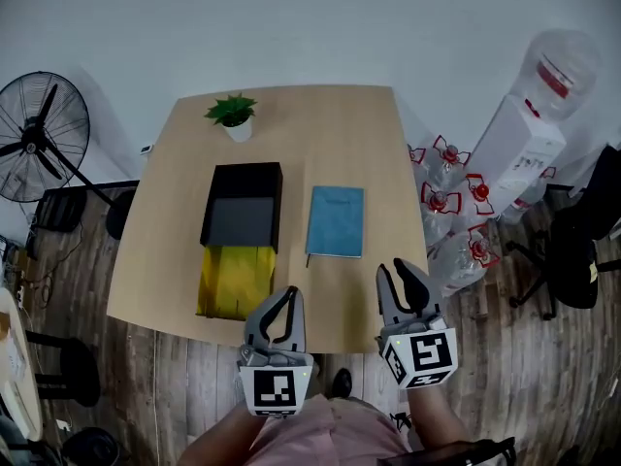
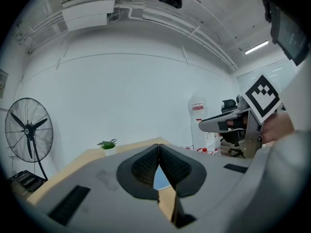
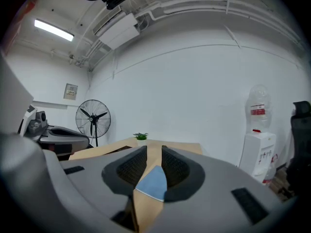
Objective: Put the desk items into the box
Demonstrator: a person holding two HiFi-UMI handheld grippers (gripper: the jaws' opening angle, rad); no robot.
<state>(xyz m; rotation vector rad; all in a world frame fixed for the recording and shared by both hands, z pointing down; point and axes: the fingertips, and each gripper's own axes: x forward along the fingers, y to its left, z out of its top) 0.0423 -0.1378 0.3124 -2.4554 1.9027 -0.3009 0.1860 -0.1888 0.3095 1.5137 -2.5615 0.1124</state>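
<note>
A blue notebook (image 1: 336, 220) lies flat in the middle of a light wooden table (image 1: 320, 124). Just to its left is an open black box (image 1: 247, 171), with a yellow item (image 1: 236, 280) touching the box's near edge; what it is cannot be told. A small potted plant (image 1: 233, 115) stands at the far edge. At the near edge, the left gripper (image 1: 290, 294) hovers with its fingers (image 2: 146, 166) closed tip to tip, holding nothing. The right gripper (image 1: 398, 272) hovers beside it, its fingers (image 3: 129, 166) slightly apart and empty, pointing toward the notebook. A standing fan (image 1: 39, 149) is left of the table.
</note>
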